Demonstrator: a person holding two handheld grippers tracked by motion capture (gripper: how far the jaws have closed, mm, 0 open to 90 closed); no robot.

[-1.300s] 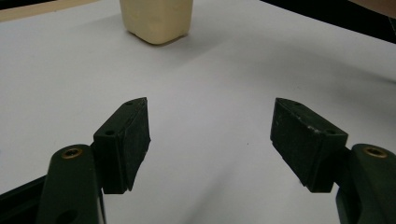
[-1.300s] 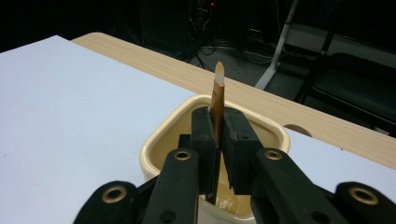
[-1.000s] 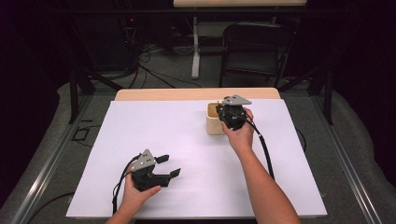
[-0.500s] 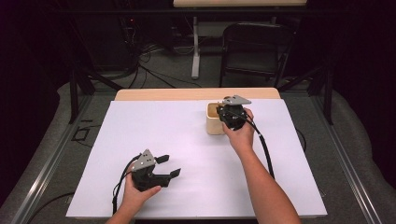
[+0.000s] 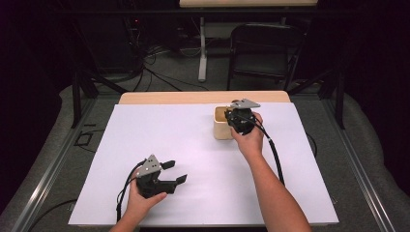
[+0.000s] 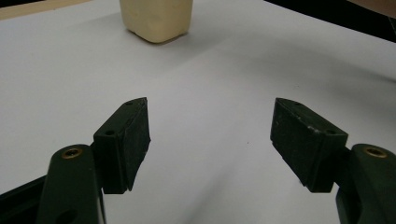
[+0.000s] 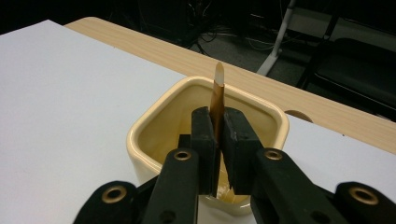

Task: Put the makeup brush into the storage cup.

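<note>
Counter (image 5: 159,145): white, bore one cup (image 5: 222,124).
Right tongs (image 7: 217,135): clamped one stick (image 7: 217,93), seen close up.
Left tongs (image 5: 175,172): gaped, empty.

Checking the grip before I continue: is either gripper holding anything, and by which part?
The right gripper is shut on a thin, flat wooden stick, clamped low on its length above the cream cup. The left gripper is open and holds nothing.

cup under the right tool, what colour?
Pale cream-yellow, glossy, on the cup; it shows best in the right gripper view, just beyond the right tool.
</note>
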